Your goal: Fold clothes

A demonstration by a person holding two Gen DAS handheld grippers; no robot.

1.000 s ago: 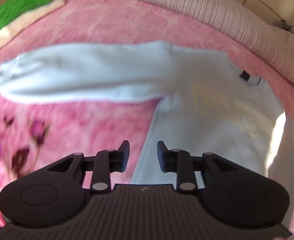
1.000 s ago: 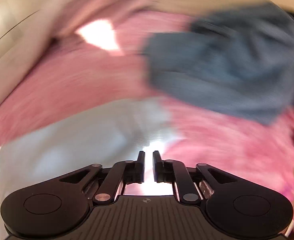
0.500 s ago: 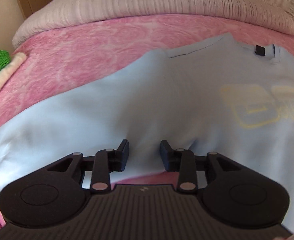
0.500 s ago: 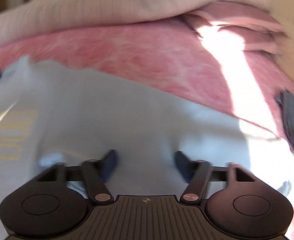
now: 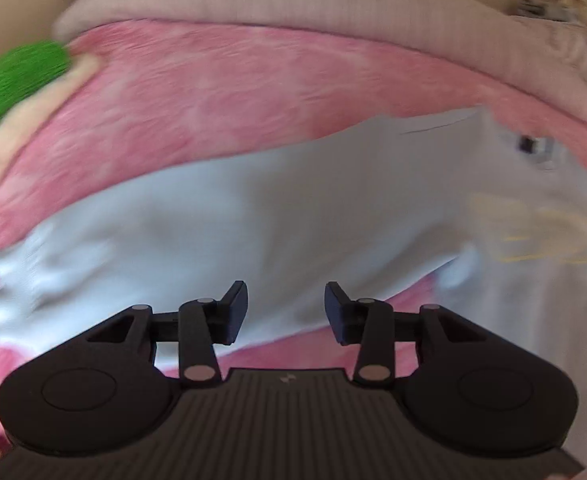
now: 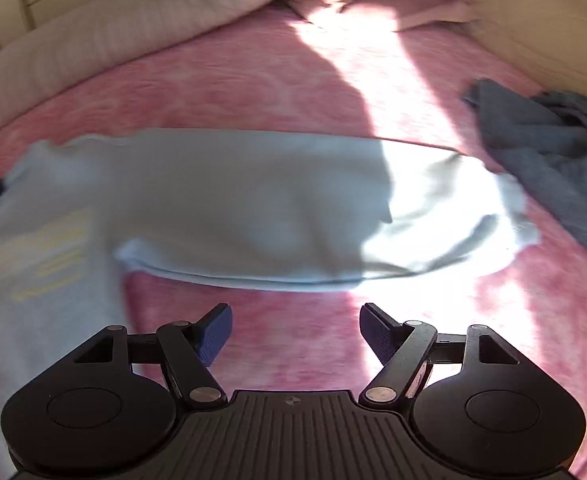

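1. Left gripper (image 5: 286, 312): jaws apart with nothing between them, tilted down above the light blue sweatshirt (image 5: 277, 216) sleeve.
2. Right gripper (image 6: 295, 334): jaws wide apart, empty, above the pink bedspread (image 6: 293, 336); the other sleeve lies just ahead.
3. Yellow chest print (image 6: 49, 252) is too blurred to read.
4. Grey garment (image 6: 549, 144) far right.

No legible text anywhere

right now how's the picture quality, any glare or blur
Right wrist view: a sunbeam blows out the sweatshirt sleeve end white, and the edges smear. Left wrist view: even light, no glare, but motion blur softens the sweatshirt and the blanket.
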